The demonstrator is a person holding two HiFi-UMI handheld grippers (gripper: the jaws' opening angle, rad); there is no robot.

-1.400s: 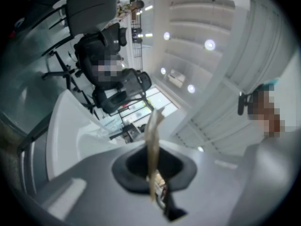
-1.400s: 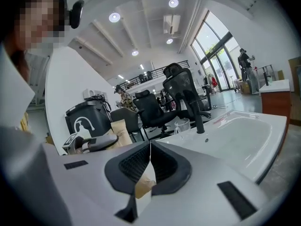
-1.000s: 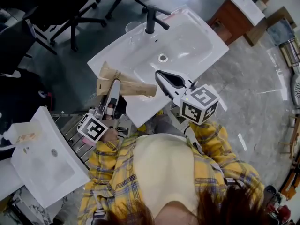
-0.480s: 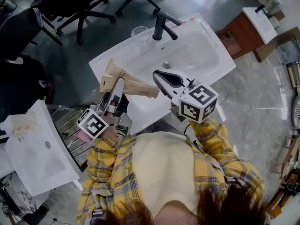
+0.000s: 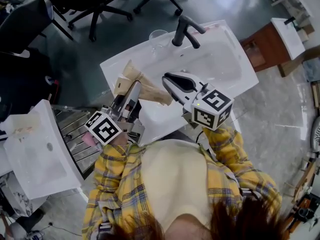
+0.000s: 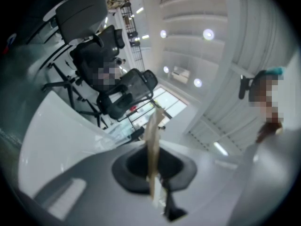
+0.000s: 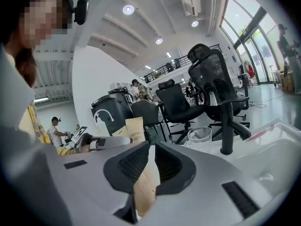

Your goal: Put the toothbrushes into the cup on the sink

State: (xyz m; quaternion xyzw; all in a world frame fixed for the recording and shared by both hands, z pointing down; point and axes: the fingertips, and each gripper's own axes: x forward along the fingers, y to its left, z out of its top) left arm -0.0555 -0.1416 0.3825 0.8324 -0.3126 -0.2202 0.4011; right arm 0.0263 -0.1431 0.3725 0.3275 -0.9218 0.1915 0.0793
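A brown paper toothbrush packet [image 5: 145,88] hangs over the near left corner of the white sink [image 5: 225,66]. My left gripper [image 5: 133,91] is shut on its left part, and the packet shows edge-on between those jaws [image 6: 152,147]. My right gripper [image 5: 168,81] is shut on the packet's right end [image 7: 145,185]. In the right gripper view the packet's printed end [image 7: 134,129] sticks up beyond the left gripper [image 7: 112,142]. A clear cup [image 5: 158,37] [image 7: 200,136] stands on the sink's back rim, left of the black faucet [image 5: 185,30]. No bare toothbrush is visible.
A second white sink [image 5: 37,159] lies at the lower left beside a metal rack [image 5: 75,131]. Black office chairs [image 5: 95,4] stand behind the sink. A wooden cabinet with another basin [image 5: 280,36] is at the right. People stand far off in the right gripper view.
Both grippers kept their hold on the packet. The left gripper moved up and right, closer to the right one, and the packet between them looks shorter. The head view shifted.
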